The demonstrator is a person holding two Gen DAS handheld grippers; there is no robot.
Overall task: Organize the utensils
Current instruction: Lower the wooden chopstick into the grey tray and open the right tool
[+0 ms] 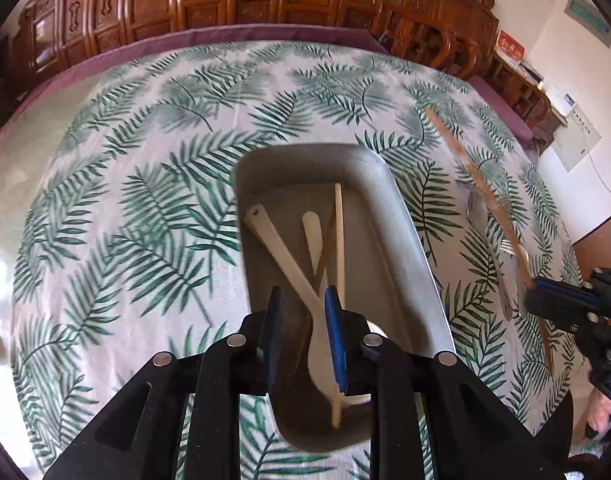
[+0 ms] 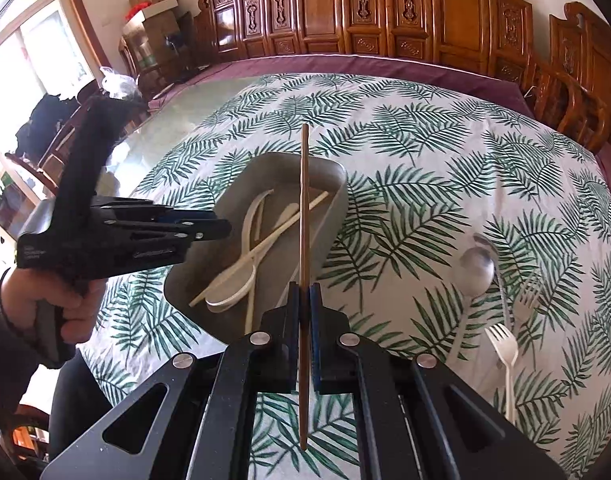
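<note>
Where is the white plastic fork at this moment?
In the right wrist view the white plastic fork lies on the leaf-print tablecloth at the lower right, beside the metal spoon, outside the grey tray.

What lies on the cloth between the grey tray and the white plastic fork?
In the right wrist view, a metal spoon lies on the cloth between the grey tray and the white plastic fork; a metal fork lies beyond.

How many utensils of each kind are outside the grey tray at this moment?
Chopsticks: 1, the brown wooden chopstick in the right gripper
Spoons: 1, the shiny metal spoon
Forks: 2, the cream plastic fork and the silvery fork
Total: 4
</note>
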